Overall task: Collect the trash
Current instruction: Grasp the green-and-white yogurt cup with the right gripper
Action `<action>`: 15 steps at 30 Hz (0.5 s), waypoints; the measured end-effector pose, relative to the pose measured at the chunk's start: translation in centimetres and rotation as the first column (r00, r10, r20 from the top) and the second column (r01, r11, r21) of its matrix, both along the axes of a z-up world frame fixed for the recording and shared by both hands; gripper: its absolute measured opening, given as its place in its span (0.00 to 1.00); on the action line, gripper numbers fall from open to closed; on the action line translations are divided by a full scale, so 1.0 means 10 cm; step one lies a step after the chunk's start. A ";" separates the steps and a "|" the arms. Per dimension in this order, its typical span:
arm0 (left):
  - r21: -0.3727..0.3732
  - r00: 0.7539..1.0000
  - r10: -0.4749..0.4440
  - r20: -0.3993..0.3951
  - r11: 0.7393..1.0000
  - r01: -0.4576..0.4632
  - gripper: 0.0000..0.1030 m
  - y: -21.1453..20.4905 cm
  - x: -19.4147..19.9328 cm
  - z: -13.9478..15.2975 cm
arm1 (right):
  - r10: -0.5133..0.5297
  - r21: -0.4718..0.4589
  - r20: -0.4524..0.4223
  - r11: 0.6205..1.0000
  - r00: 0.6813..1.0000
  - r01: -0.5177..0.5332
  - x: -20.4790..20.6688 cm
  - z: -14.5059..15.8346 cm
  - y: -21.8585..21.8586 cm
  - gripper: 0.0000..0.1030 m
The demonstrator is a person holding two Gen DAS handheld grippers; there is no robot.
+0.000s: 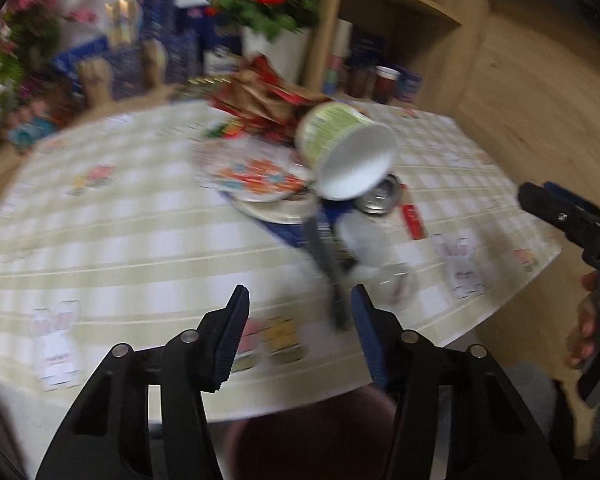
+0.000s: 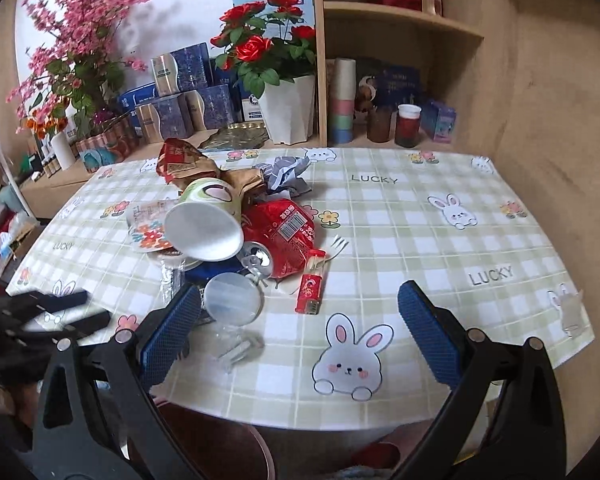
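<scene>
A heap of trash lies on the checked tablecloth. A tipped white and green paper cup (image 2: pixel 204 224) (image 1: pixel 348 152) tops it, beside a crushed red can (image 2: pixel 284 236), a red lighter (image 2: pixel 310 290), a clear plastic cup (image 2: pixel 232 304), brown wrappers (image 2: pixel 192 168) and a flowered lid (image 1: pixel 256 172). My right gripper (image 2: pixel 296 328) is open and empty, above the table's near edge, its left pad close to the clear cup. My left gripper (image 1: pixel 300 320) is open and empty, short of the heap; the left wrist view is blurred. The left gripper (image 2: pixel 60 312) shows at the right view's left edge.
A dark round bin (image 2: pixel 220 448) sits below the table's near edge. Behind the table are potted red roses (image 2: pixel 272 60), pink flowers (image 2: pixel 72 48), blue boxes (image 2: pixel 188 96) and a wooden shelf (image 2: pixel 400 20) with cups. A wooden wall (image 2: pixel 560 120) bounds the right side.
</scene>
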State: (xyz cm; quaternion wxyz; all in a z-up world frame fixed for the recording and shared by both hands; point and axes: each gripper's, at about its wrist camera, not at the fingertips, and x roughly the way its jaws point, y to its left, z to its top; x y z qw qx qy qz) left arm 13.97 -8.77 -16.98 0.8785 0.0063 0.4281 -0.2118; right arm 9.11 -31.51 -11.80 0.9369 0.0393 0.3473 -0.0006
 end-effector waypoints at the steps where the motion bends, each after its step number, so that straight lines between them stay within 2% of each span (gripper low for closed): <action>1: -0.021 1.000 -0.006 -0.020 1.000 0.006 0.46 -0.04 0.05 -0.05 | 0.007 0.018 -0.005 1.000 1.000 -0.007 0.04 -0.02 -0.02 0.94; 4: -0.040 0.997 -0.014 -0.080 0.999 0.011 0.44 -0.20 0.26 -0.26 | 0.022 0.050 -0.016 0.999 1.000 -0.021 0.15 -0.07 -0.06 0.94; 10: -0.086 0.986 -0.018 -0.163 0.996 0.004 0.43 -0.32 0.45 -0.54 | 0.051 0.038 -0.023 0.998 0.998 -0.050 0.30 -0.14 -0.03 0.94; 11: -0.083 0.986 -0.018 -0.165 0.997 0.005 0.39 -0.34 0.46 -0.57 | 0.054 0.041 -0.022 0.998 0.998 -0.053 0.32 -0.15 -0.03 0.94; 12: -0.075 0.986 -0.019 -0.166 0.997 0.006 0.21 -0.36 0.47 -0.60 | 0.055 0.041 -0.022 0.998 0.998 -0.055 0.33 -0.16 -0.02 0.94; 13: -0.058 0.986 -0.017 -0.168 0.998 0.007 0.14 -0.37 0.47 -0.61 | 0.059 0.043 -0.023 0.997 0.998 -0.058 0.35 -0.16 -0.01 0.94; 15: -0.080 0.989 -0.025 -0.148 0.997 0.013 0.08 -0.32 0.42 -0.56 | 0.067 0.045 -0.021 0.997 0.998 -0.066 0.39 -0.16 0.02 0.94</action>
